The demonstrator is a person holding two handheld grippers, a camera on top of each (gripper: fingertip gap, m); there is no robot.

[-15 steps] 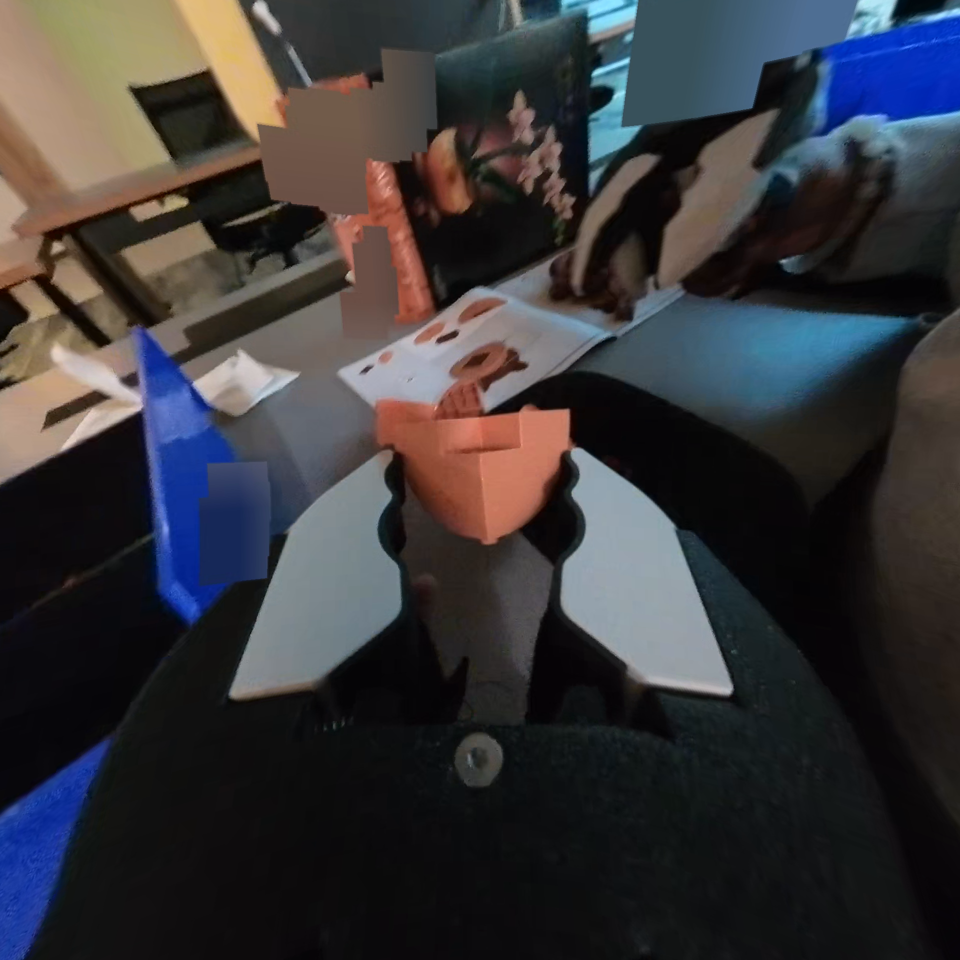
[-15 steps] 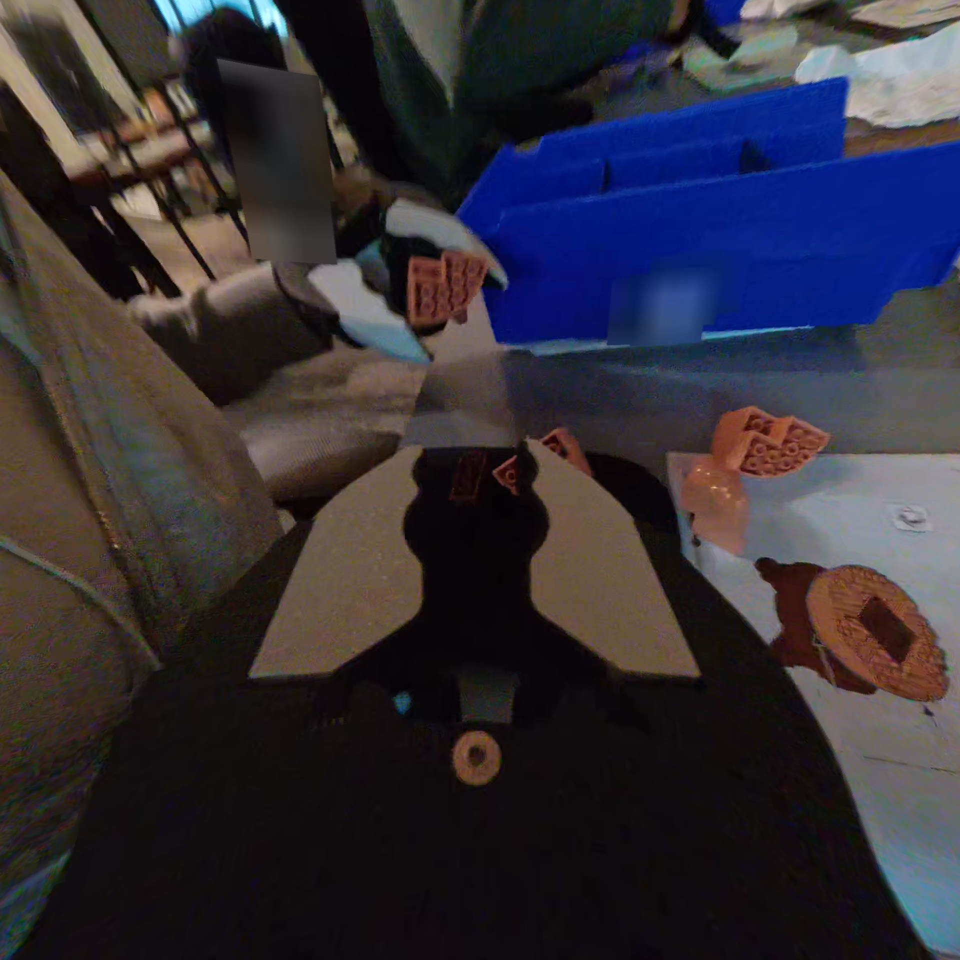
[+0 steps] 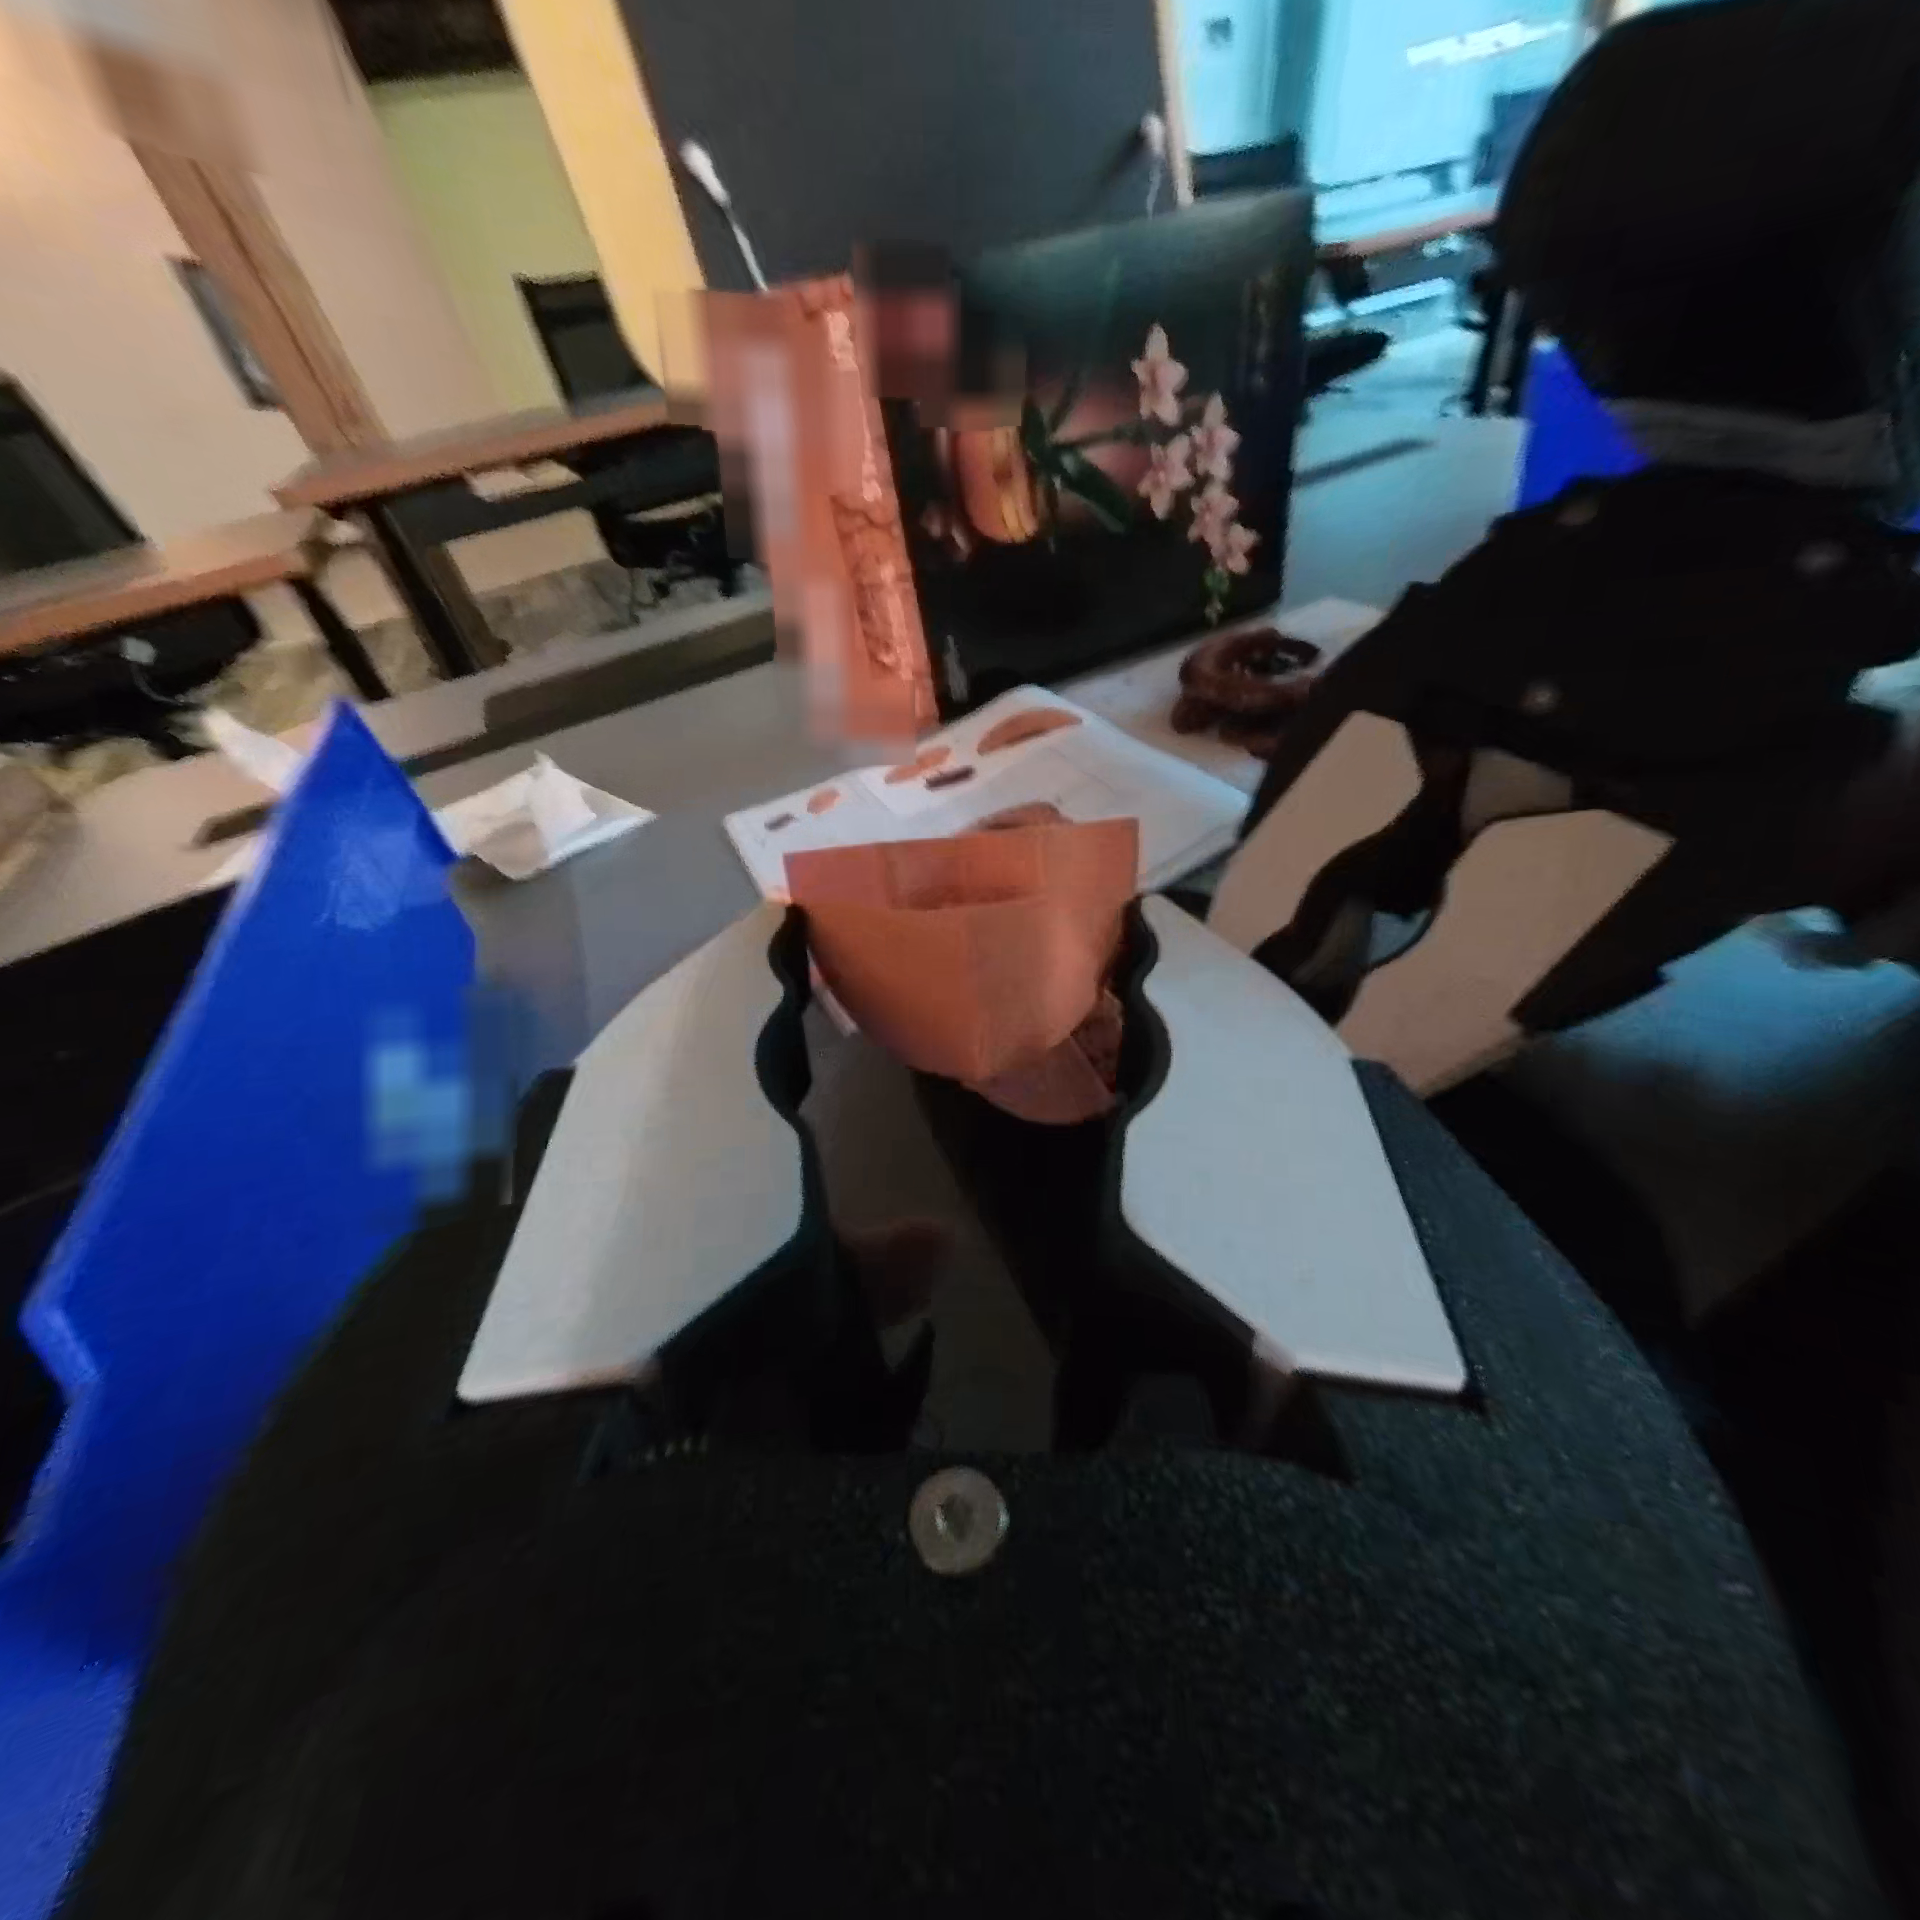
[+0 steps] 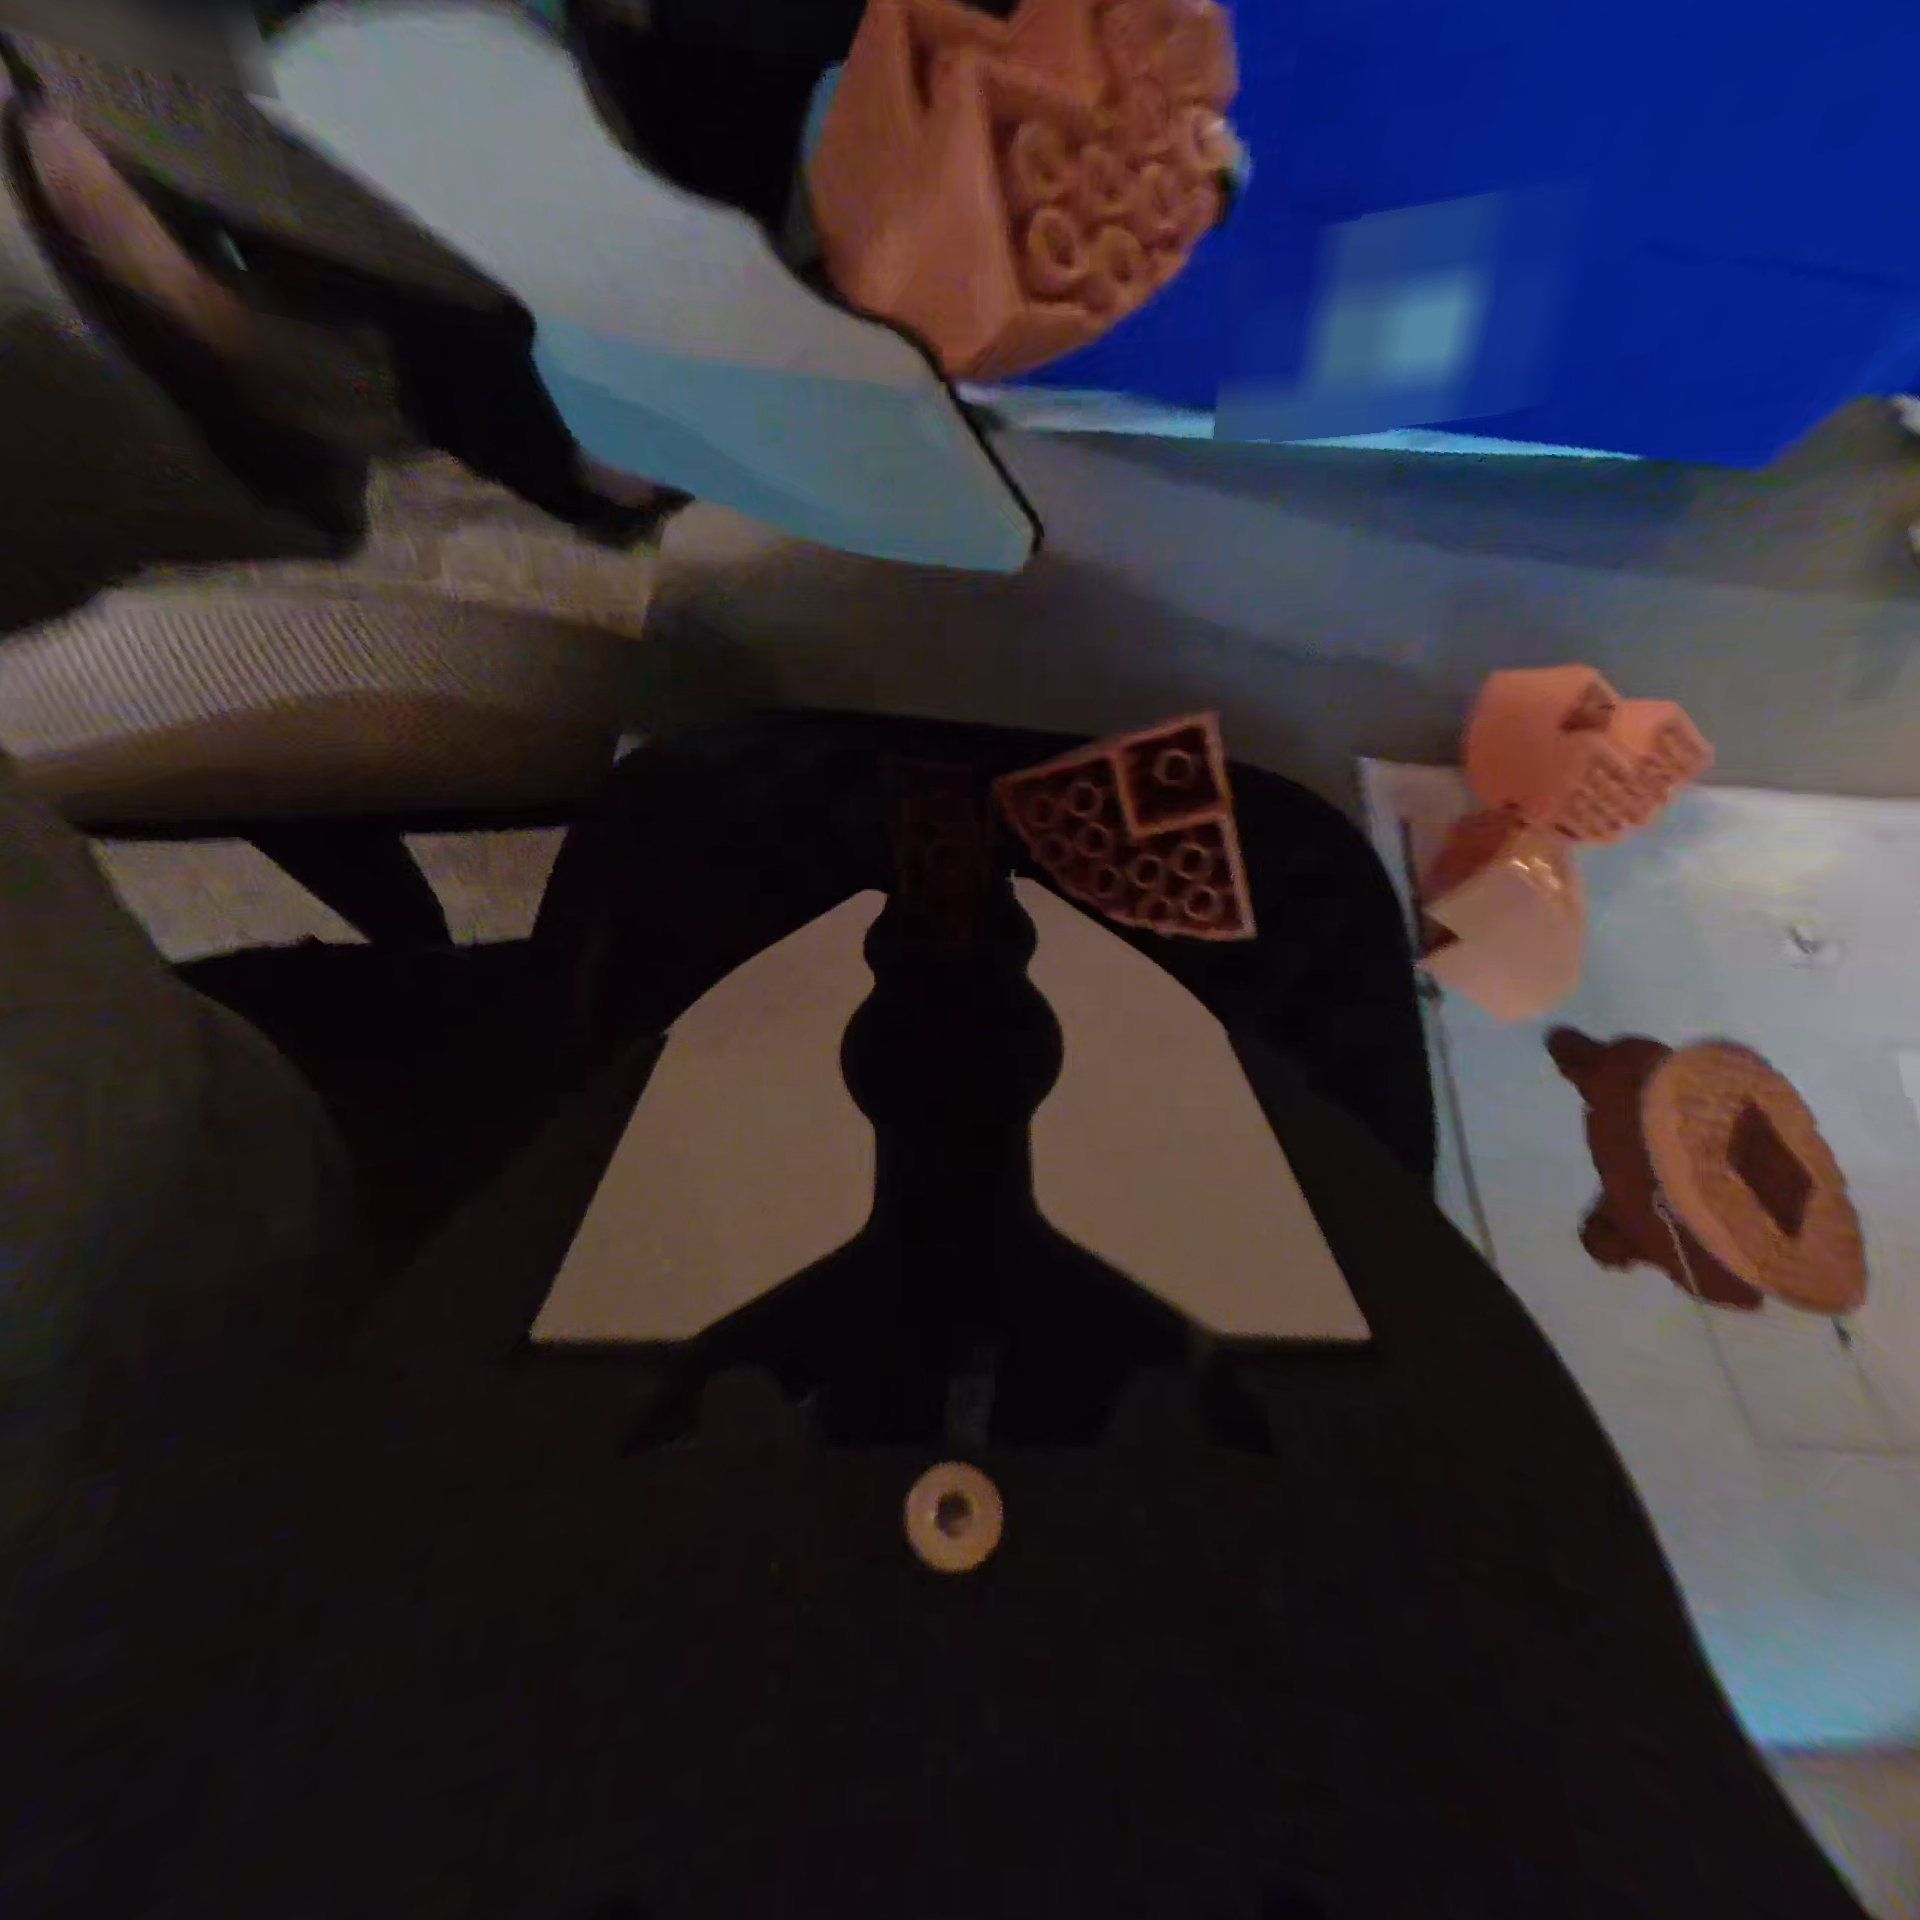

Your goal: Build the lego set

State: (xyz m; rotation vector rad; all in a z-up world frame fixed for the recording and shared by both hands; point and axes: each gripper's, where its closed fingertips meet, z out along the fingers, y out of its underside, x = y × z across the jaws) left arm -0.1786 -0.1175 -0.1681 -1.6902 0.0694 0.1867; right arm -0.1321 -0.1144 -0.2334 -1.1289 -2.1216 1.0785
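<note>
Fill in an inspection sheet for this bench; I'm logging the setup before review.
Surface: grey table, partly covered by an open instruction booklet.
Job's things: salmon brick assembly; dark brown brick piece; loose salmon brick cluster; round brown disc build.
Clutter: crumpled white paper; blue bin; flower-printed box.
Grippers: left gripper clamps the salmon assembly; right gripper nearly closed on the dark brown piece.
Cables: nothing seen.
Surroundings: desks and chairs behind.
</note>
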